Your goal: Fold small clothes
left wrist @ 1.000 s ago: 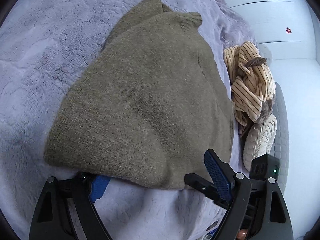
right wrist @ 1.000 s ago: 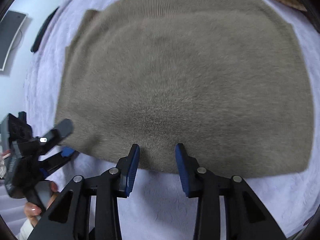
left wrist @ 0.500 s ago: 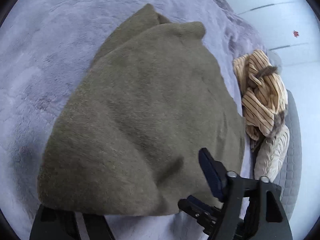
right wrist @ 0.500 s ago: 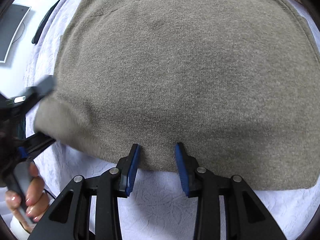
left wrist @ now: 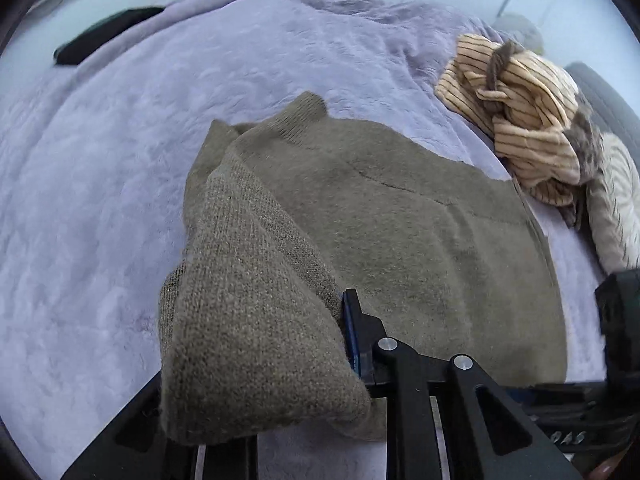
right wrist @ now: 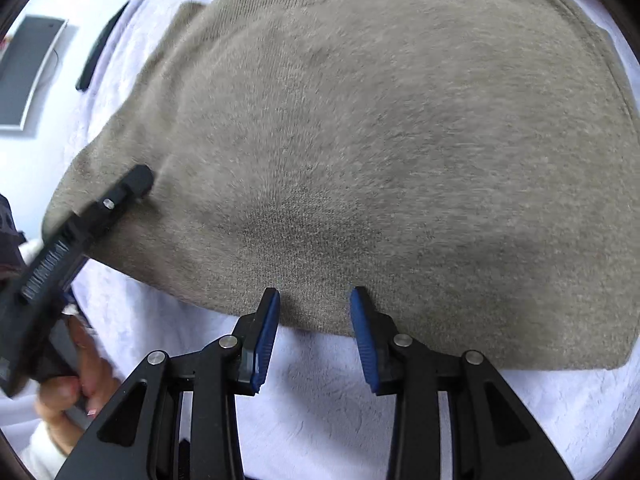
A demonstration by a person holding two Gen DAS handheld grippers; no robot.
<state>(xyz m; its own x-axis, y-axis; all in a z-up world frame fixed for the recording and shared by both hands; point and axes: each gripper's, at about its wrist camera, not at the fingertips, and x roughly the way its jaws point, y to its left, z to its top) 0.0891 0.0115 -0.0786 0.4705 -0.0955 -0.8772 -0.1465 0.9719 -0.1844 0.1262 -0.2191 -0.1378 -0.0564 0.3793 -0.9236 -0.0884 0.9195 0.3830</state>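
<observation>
An olive knitted sweater (left wrist: pixel 420 240) lies on a lilac plush blanket (left wrist: pixel 120 140). My left gripper (left wrist: pixel 304 344) is shut on the sweater's near left corner and holds it lifted and folded over, so the fabric hides its left finger. In the right wrist view the sweater (right wrist: pixel 380 140) fills most of the frame. My right gripper (right wrist: pixel 314 308) is open, its blue pads (right wrist: pixel 266 336) at the sweater's near hem with nothing between them. The left gripper (right wrist: pixel 132 184) shows at the left, gripping the raised corner.
A heap of tan striped clothes (left wrist: pixel 520 128) and a cream striped piece (left wrist: pixel 616 216) lie at the blanket's right. A dark flat object (left wrist: pixel 104 36) lies at the far left edge. A grey device (right wrist: pixel 28 68) sits on the white surface.
My left gripper closed on the sweater's near left corner and lifted it up and over toward the middle. My right gripper stayed open at the near hem.
</observation>
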